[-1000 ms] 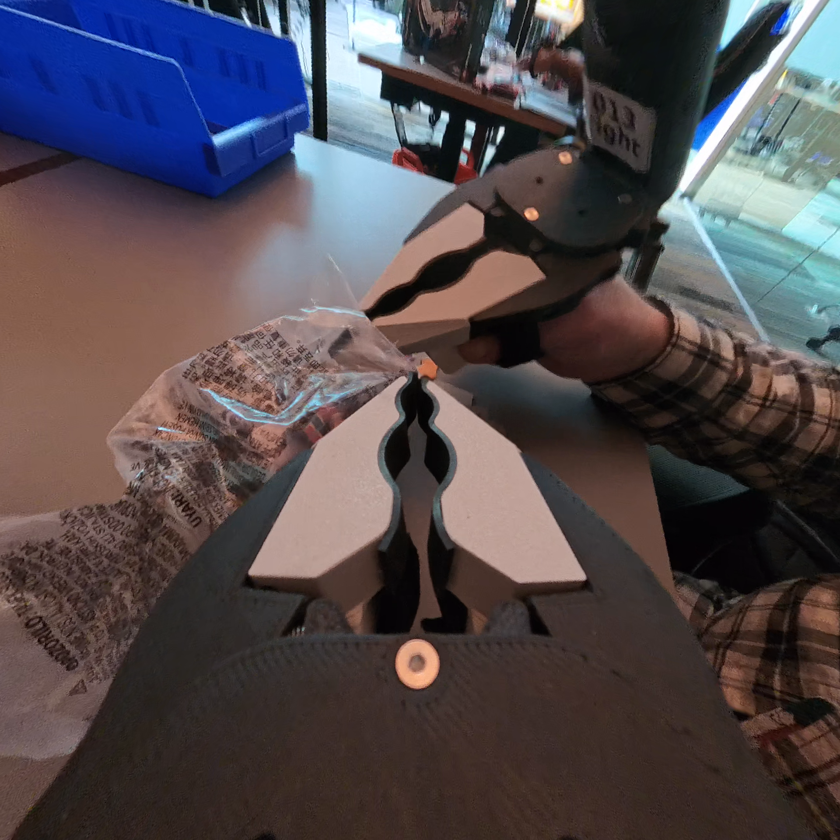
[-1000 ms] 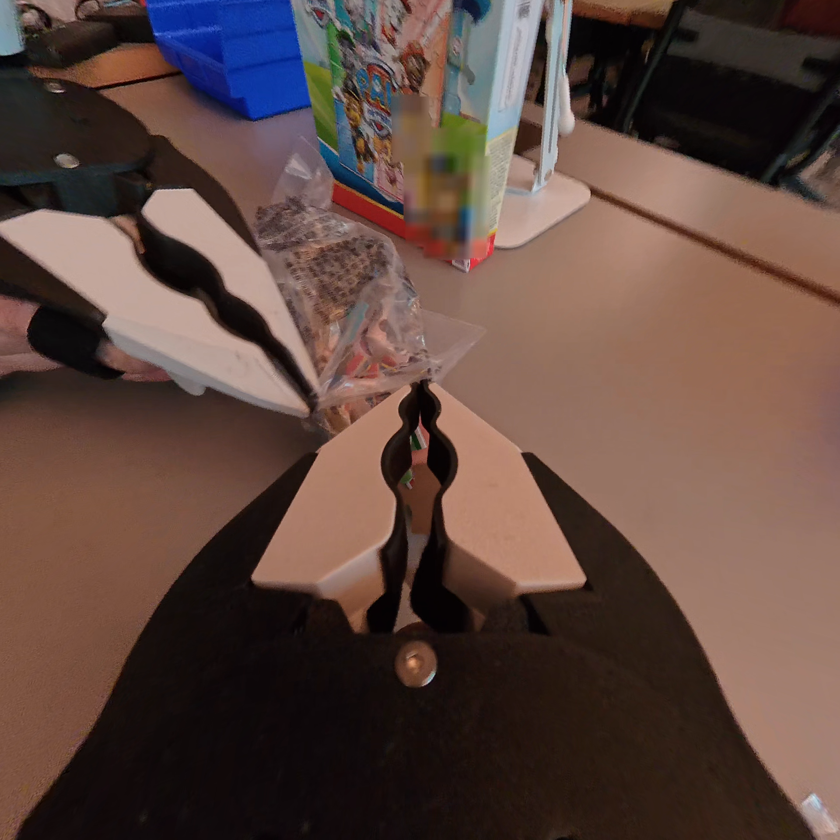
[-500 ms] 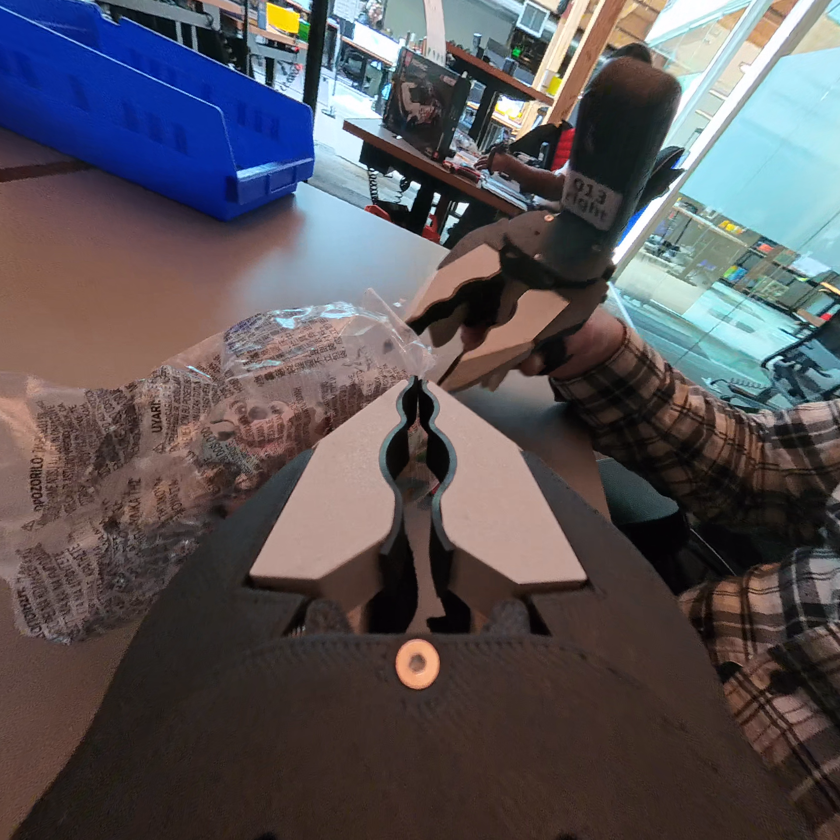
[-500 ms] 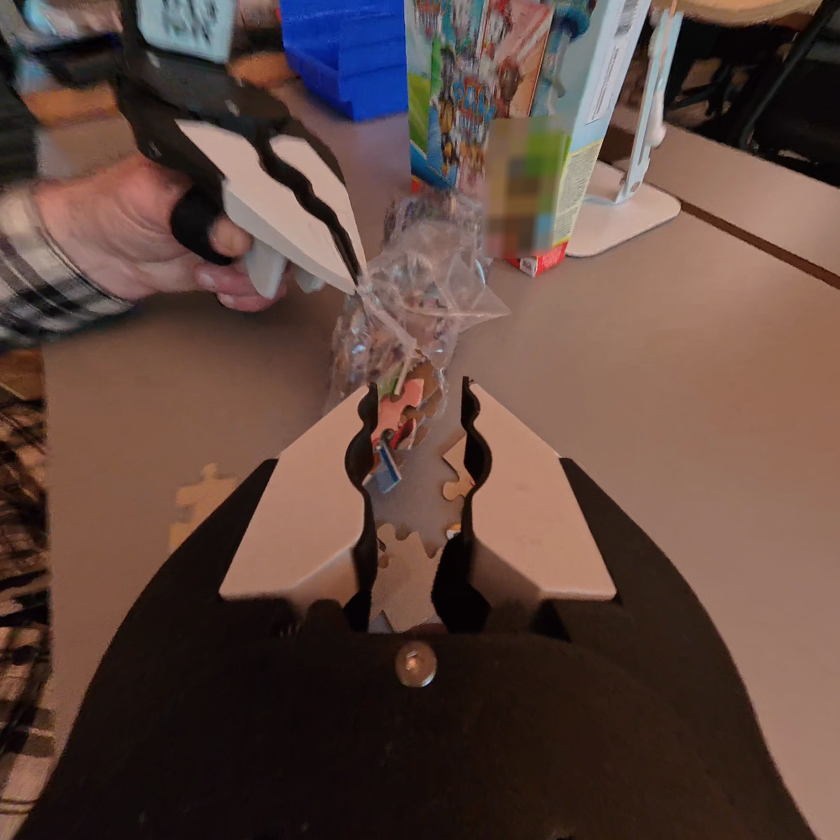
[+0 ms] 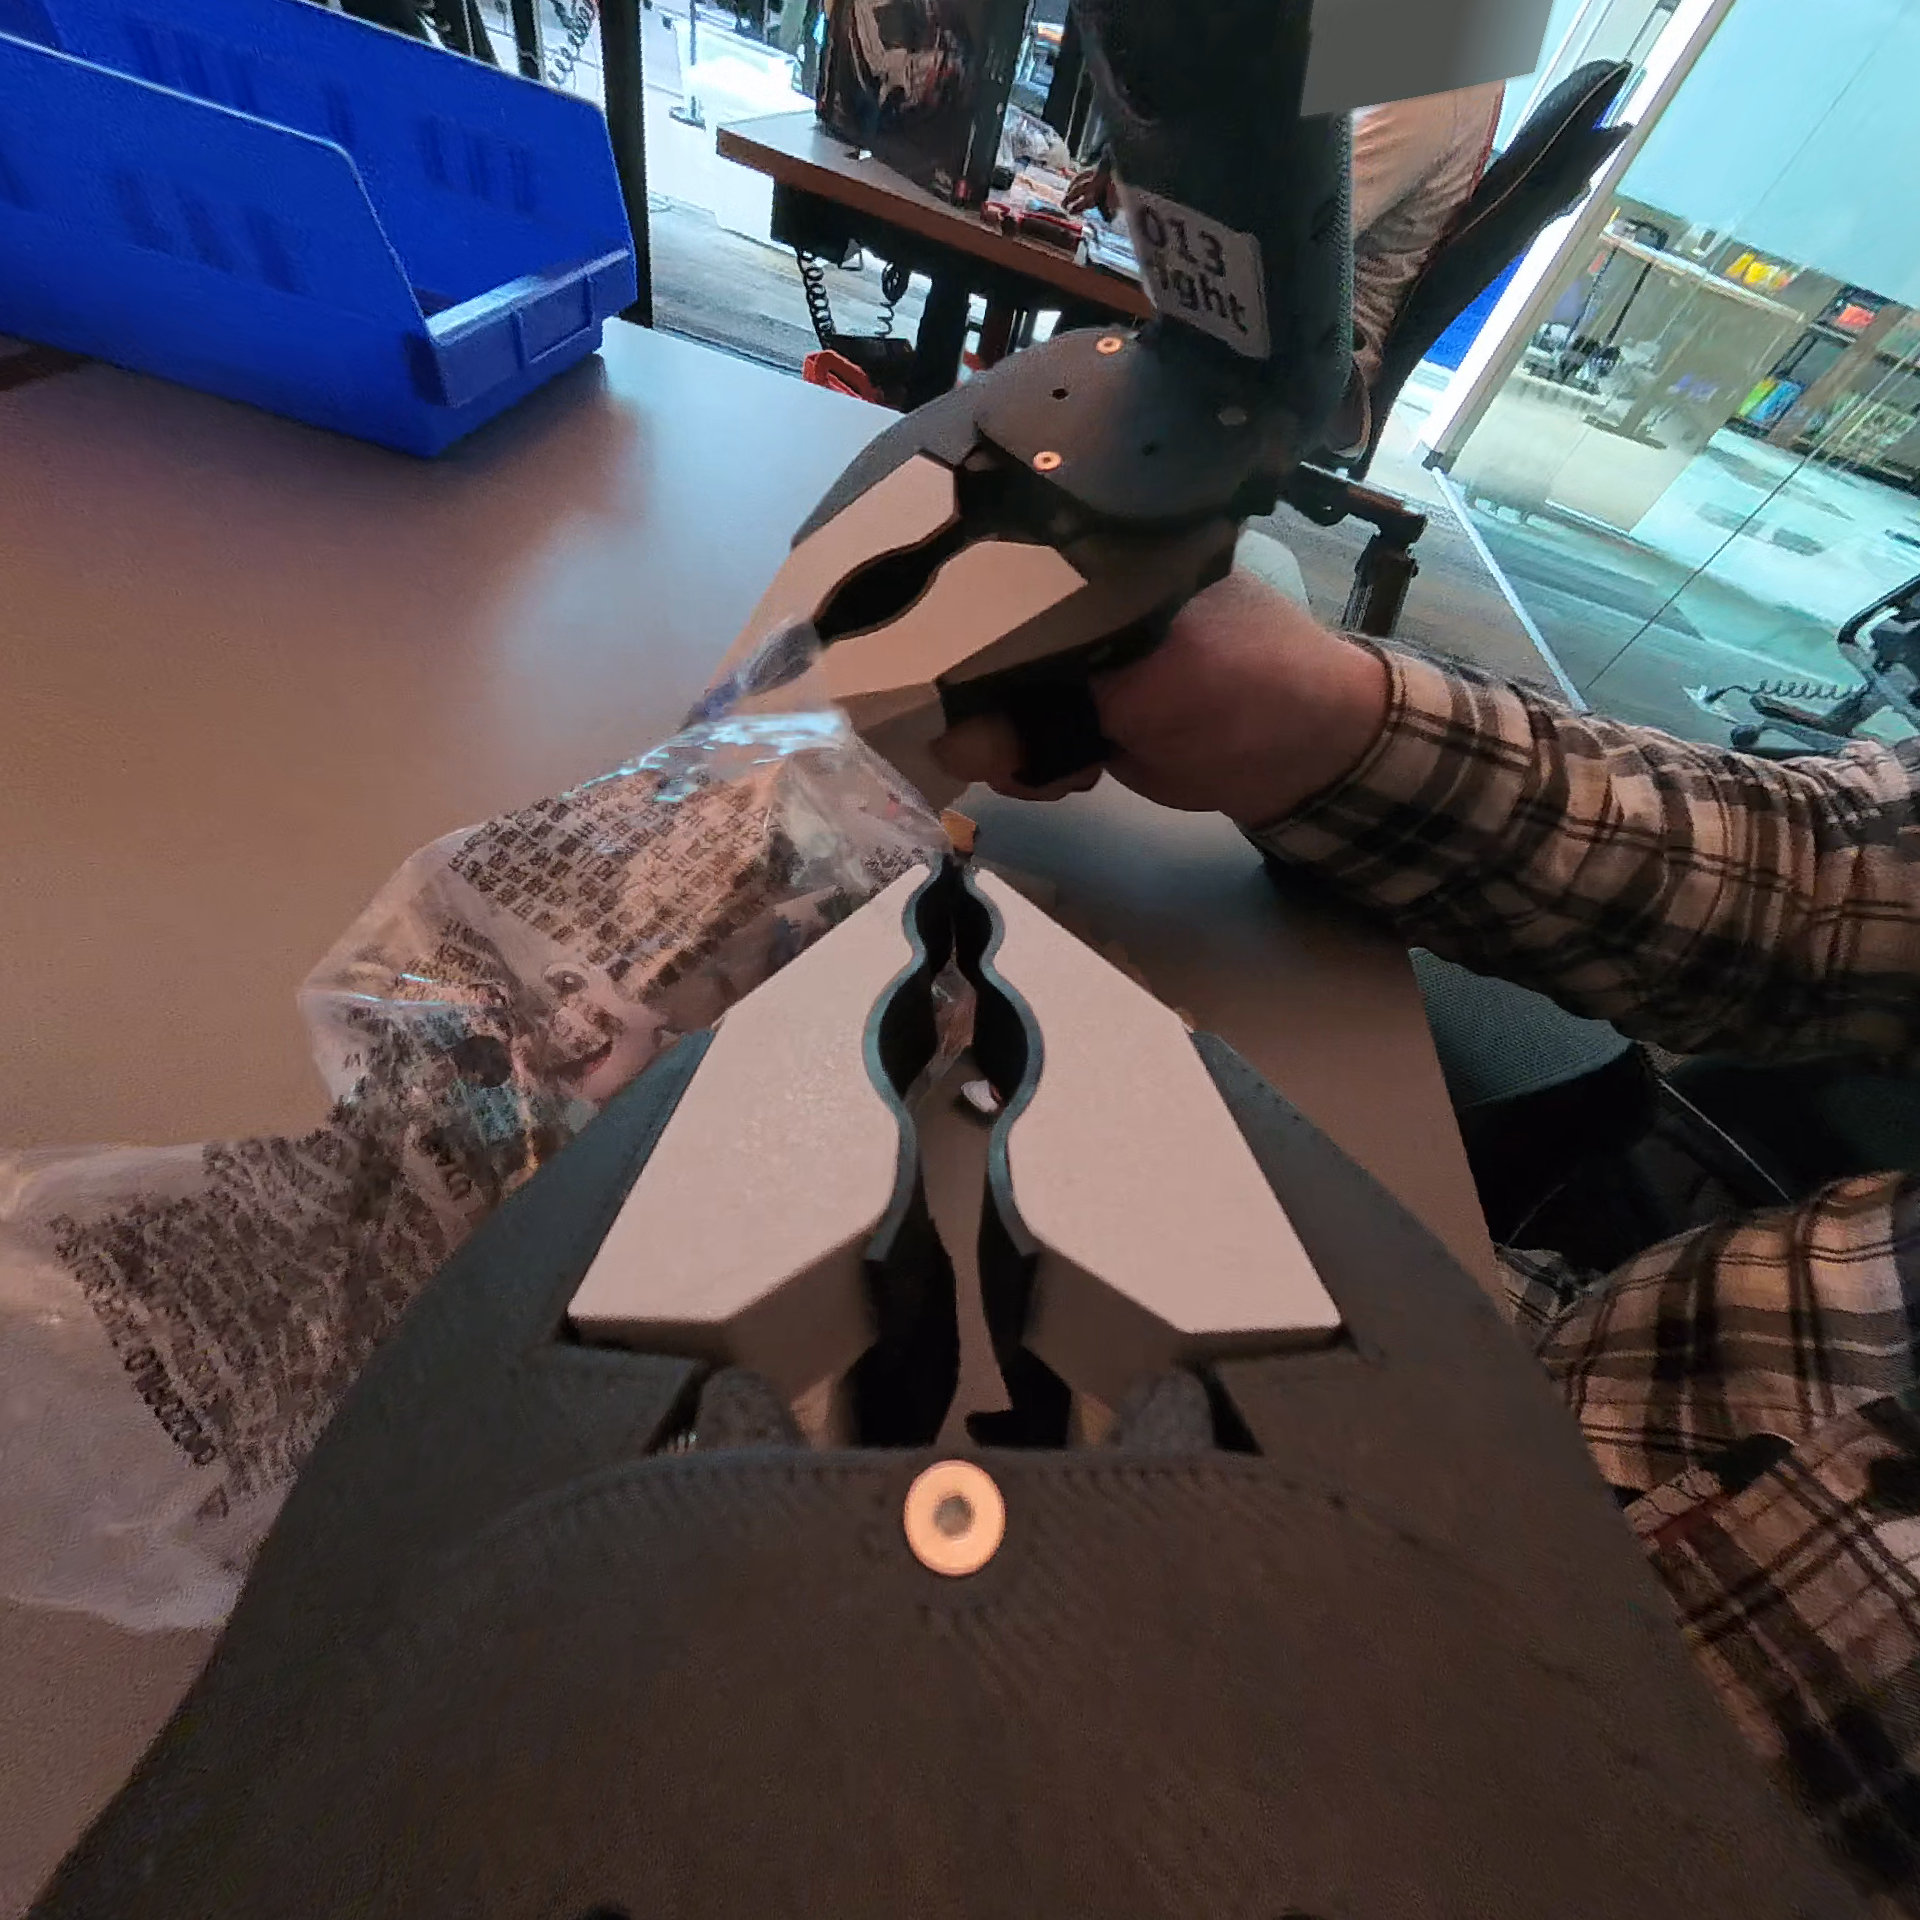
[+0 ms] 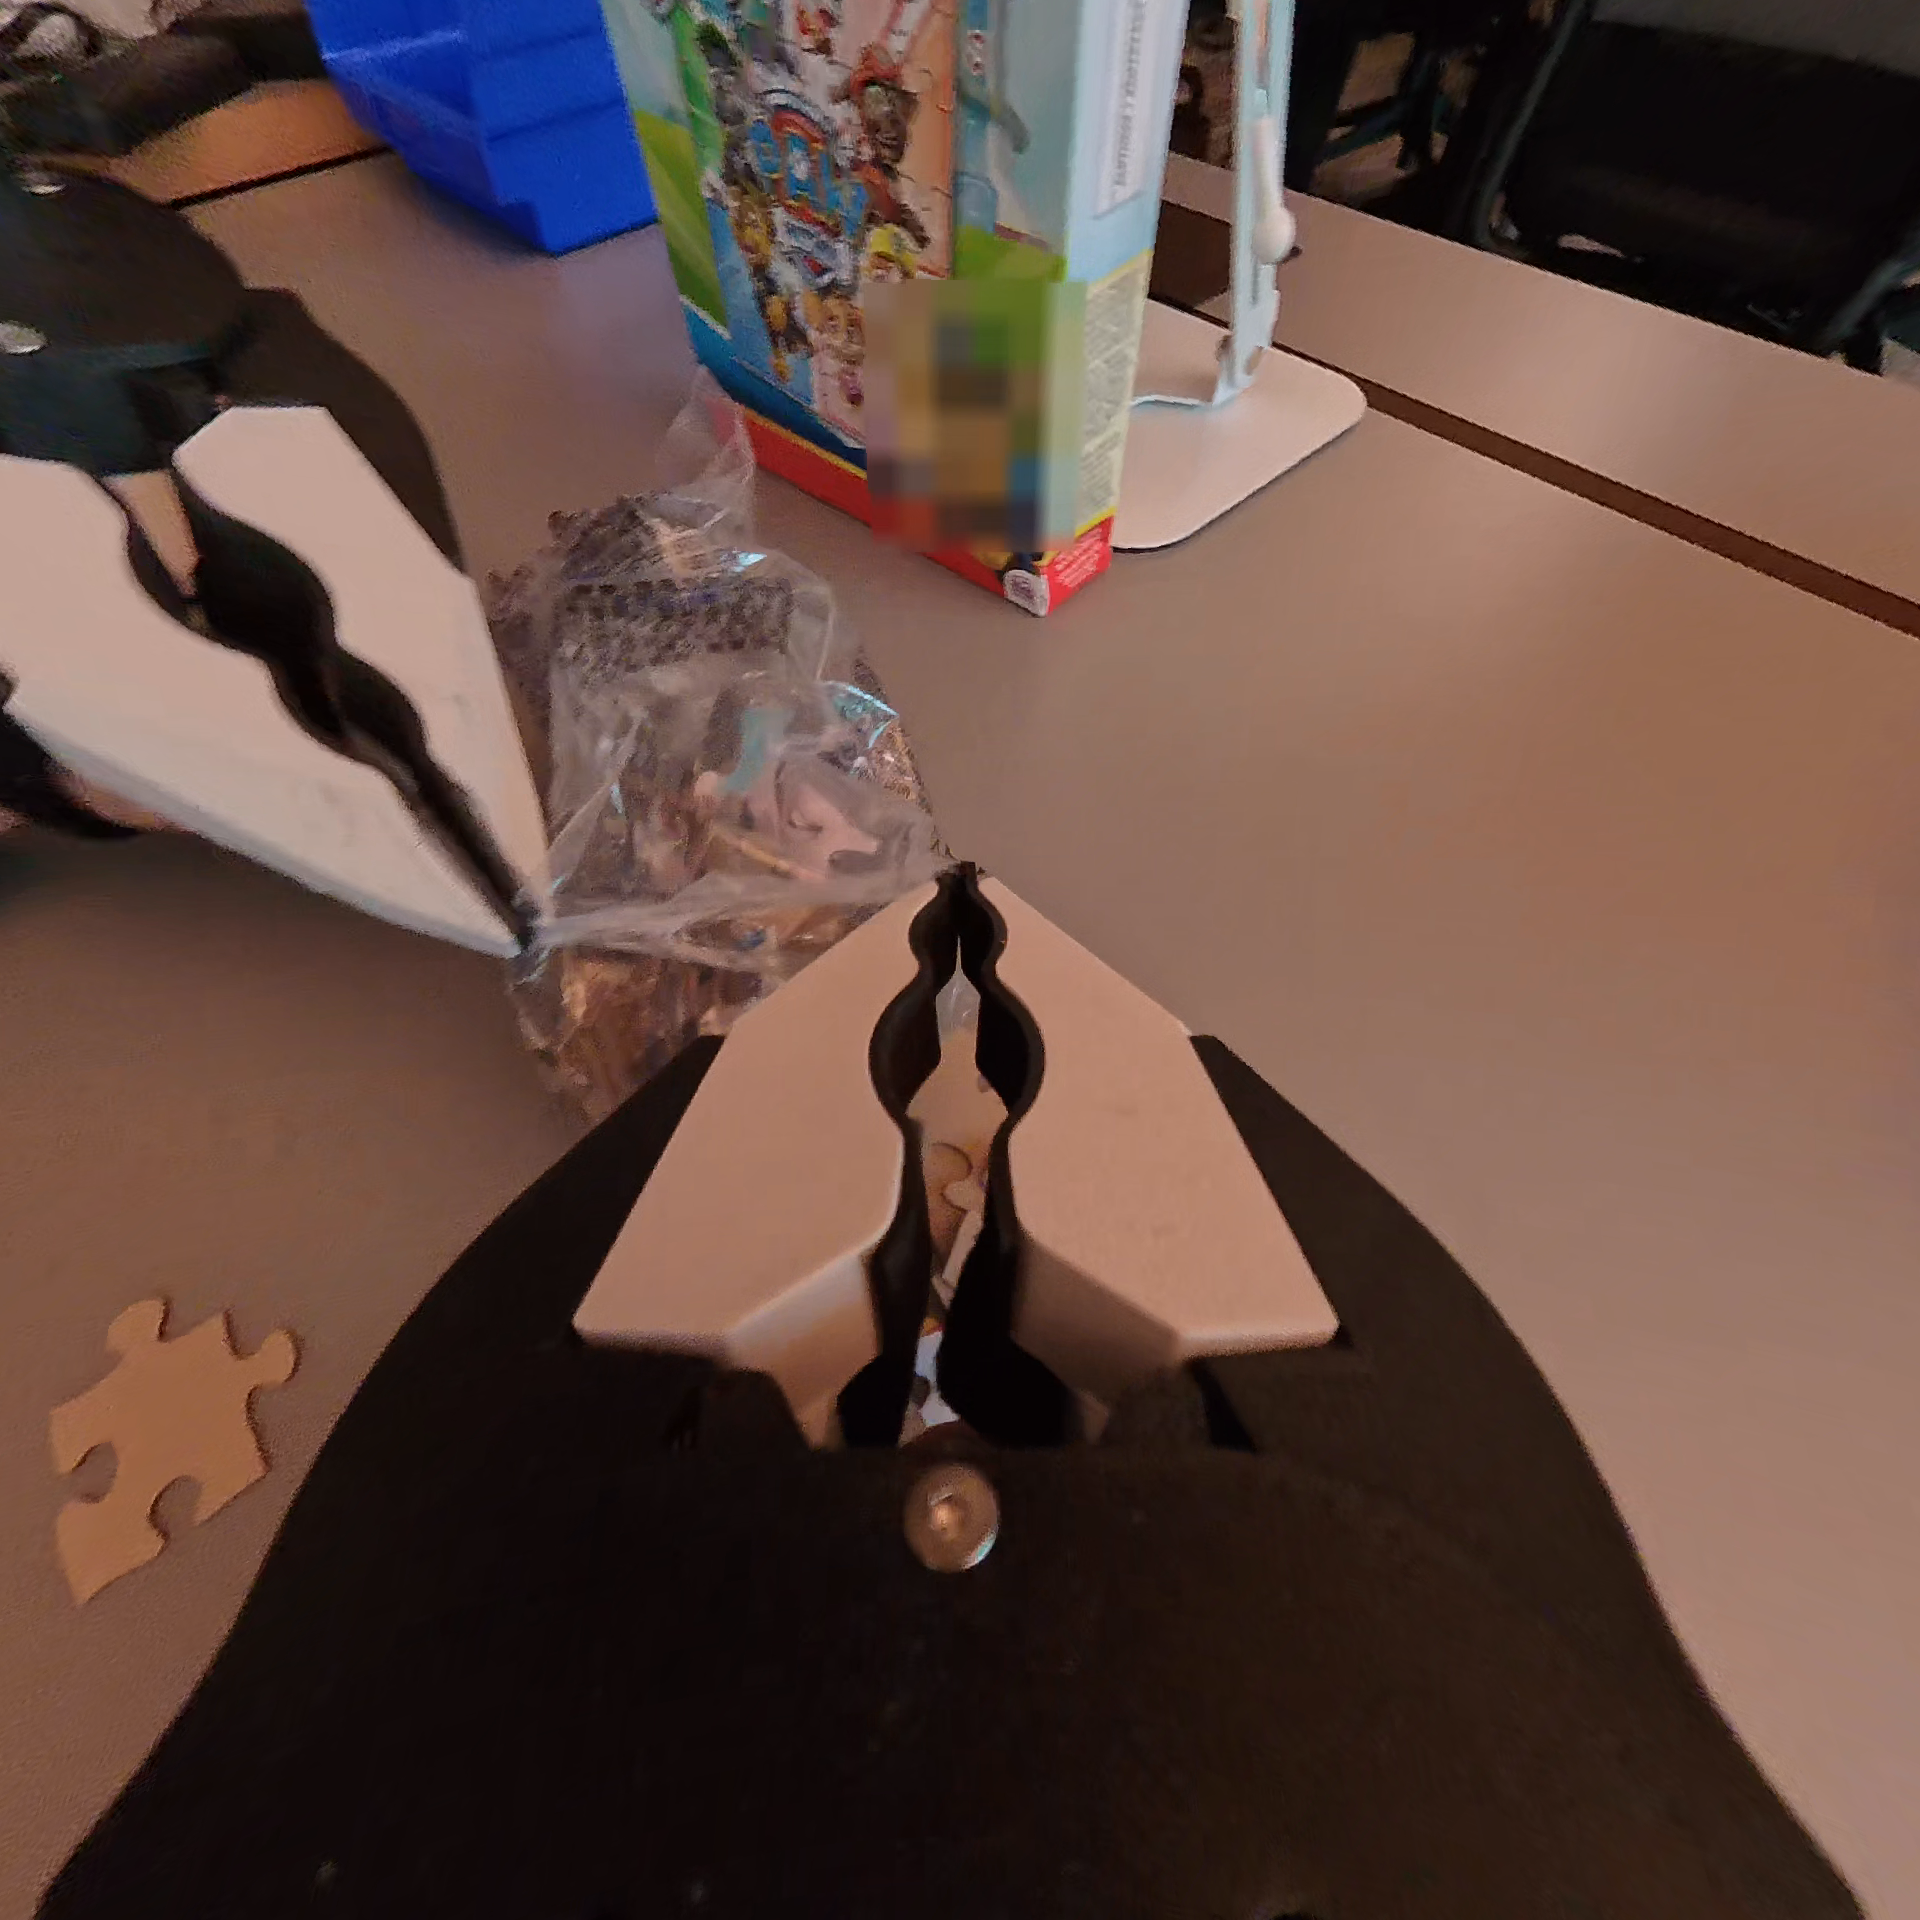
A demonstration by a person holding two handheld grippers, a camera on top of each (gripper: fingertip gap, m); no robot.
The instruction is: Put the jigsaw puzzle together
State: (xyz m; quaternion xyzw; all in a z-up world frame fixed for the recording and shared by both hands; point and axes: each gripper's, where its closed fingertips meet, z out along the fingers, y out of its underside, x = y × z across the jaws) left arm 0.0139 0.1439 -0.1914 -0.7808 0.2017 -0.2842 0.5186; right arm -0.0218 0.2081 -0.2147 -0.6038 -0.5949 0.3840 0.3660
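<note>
On my table (image 6: 1455, 831): one puzzle box (image 6: 883, 260), one loose piece (image 6: 156, 1423), one bag (image 6: 707, 769) pinched by both grippers' closed jaws, left gripper (image 5: 951, 868) and right gripper (image 6: 961, 878).

Office workspace: desks (image 5: 935, 223), swivel chair (image 5: 1496, 208), glass walls (image 5: 1766, 312).

Two claws (image 5: 951, 868) (image 6: 961, 878), one bag (image 6: 707, 769), one box (image 6: 883, 260), one bin (image 5: 260, 229)

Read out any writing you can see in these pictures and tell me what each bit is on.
I won't repeat wording, only say where it stands.
White sticker, handle of the right gripper: short printed characters.
Clear plastic bag: dense black print, mostly blurred.
Colourful puzzle box: lettering on the front, fine print on the side, too small.
Loose puzzle piece: no writing.
</note>
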